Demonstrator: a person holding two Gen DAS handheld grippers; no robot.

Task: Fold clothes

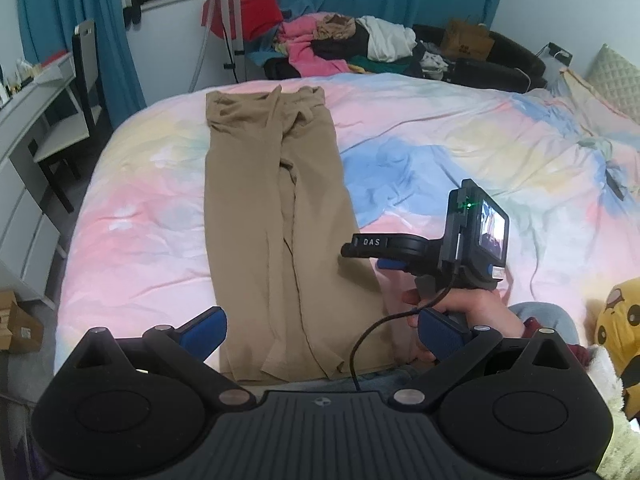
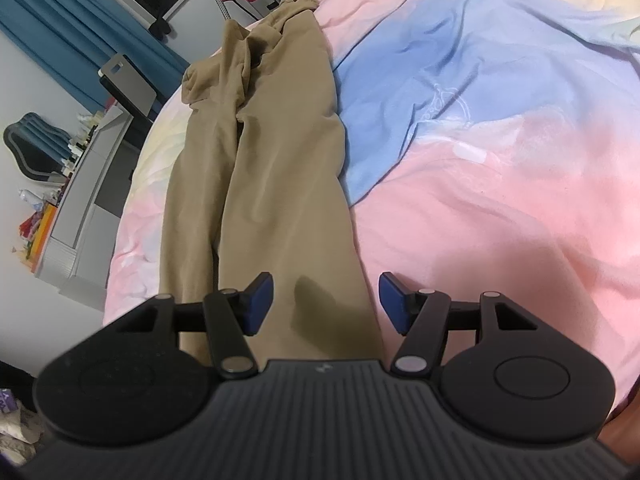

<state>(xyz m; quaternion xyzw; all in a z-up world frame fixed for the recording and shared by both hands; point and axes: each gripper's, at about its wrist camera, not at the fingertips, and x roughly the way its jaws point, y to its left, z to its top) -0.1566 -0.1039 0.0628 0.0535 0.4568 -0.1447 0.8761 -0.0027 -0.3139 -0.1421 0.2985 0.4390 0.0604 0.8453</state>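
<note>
Left wrist view: tan trousers (image 1: pixel 276 216) laid flat lengthwise on the pastel bedcover (image 1: pixel 460 152), hems nearest. Left gripper (image 1: pixel 324 334) spread wide above the hems, nothing between. A hand (image 1: pixel 460 312) carries the right gripper (image 1: pixel 380 252) beside the trousers.

Right wrist view: right gripper (image 2: pixel 326 304) spread, poised over the right trouser leg, pads clear of cloth.

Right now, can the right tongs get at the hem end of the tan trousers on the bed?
Probably yes. The right tongs stand open just above the near leg of the tan trousers, which lie flat on the bed. Nothing lies between the pads and the cloth, and the left tongs are off to the side.
</note>
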